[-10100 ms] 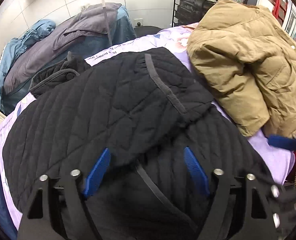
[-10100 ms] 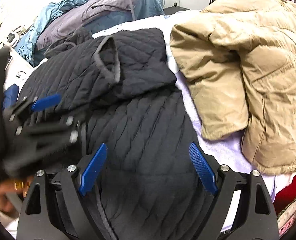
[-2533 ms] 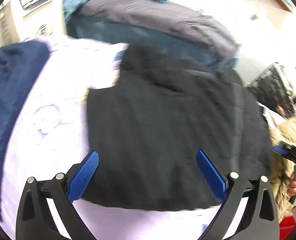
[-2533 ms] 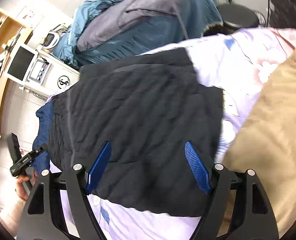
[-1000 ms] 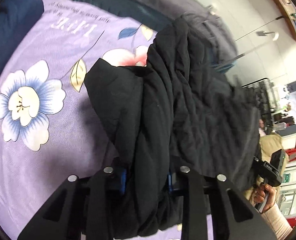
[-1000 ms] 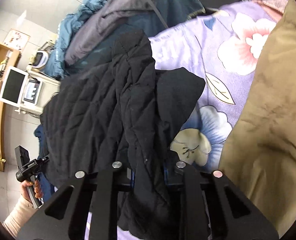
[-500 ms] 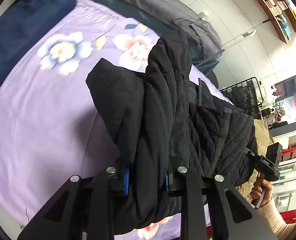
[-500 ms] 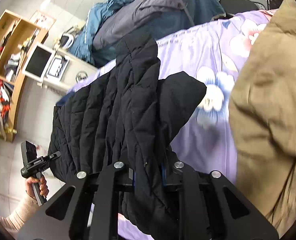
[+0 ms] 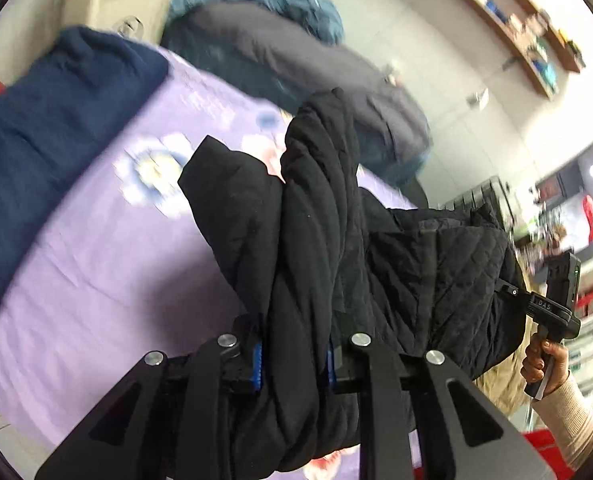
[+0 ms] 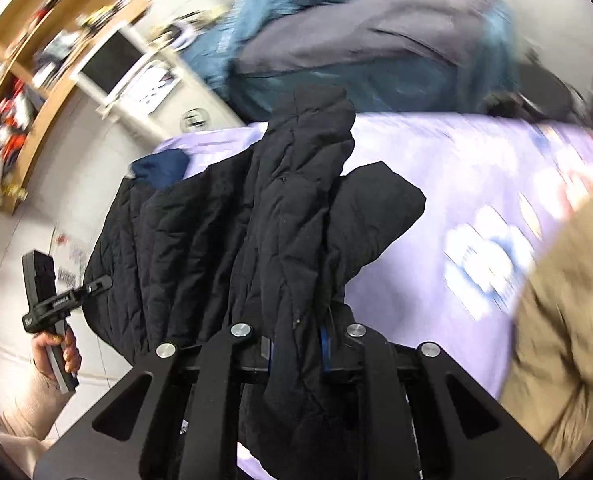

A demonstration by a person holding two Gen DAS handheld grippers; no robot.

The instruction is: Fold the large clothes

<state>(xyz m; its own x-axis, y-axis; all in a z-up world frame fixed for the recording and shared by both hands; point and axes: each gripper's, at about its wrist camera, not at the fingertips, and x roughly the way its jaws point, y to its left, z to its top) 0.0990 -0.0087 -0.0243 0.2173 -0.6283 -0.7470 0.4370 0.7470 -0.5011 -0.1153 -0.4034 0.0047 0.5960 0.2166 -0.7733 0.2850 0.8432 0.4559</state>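
A black quilted jacket (image 9: 436,264) hangs bunched above the purple floral bedsheet (image 9: 96,264), lifted higher than half a second ago. The left tongs (image 9: 292,356) and right tongs (image 10: 296,346) are each clamped tight on a thick fold. Only the right view shows a tan coat (image 10: 568,320), somewhat blurred.

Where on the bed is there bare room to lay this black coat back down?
Bare purple sheet lies between the navy garment and the black coat, and also between the coat and the tan jacket. The head end is crowded with the grey-blue pile.
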